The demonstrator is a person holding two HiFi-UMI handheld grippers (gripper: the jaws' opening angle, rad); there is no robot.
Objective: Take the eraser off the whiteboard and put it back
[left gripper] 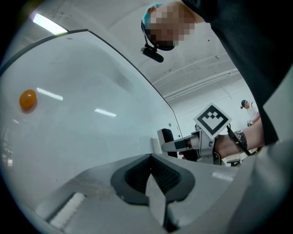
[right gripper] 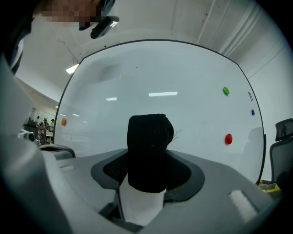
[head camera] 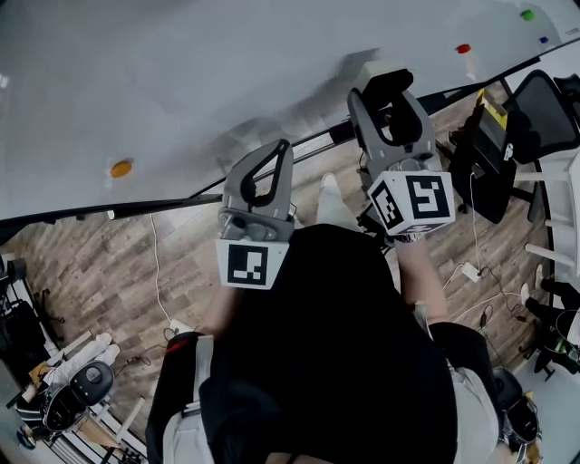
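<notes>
Nearest: the person's dark top (head camera: pixel 335 344), filling the lower middle of the head view, both forearms reaching out from it.

Whiteboard (head camera: pixel 227 82): large and white, nothing written on it that I can see. It spans the whole upper part of the head view and sits behind both sets of jaws in the gripper views.

Floor (head camera: pixel 100 263): wood planks, with cables trailing across it.

Office chair (head camera: pixel 535 118): black, at the right end of the board.

Left gripper (head camera: pixel 283 145): held short of the board. Its jaws are together with nothing between them, and its marker cube (head camera: pixel 249 263) faces up.

Right gripper (head camera: pixel 390 86): reached further toward the board than the left. Its jaws are clamped on the eraser (right gripper: pixel 149 155), whose black felt end points at the board and whose white body sits back between the pads. The eraser is close against the board surface; I cannot tell whether it makes contact.

Magnets on the board: orange (head camera: pixel 120 169) far left, red (head camera: pixel 463 49), green (head camera: pixel 527 14) and a small blue one (head camera: pixel 543 40) toward the right.
</notes>
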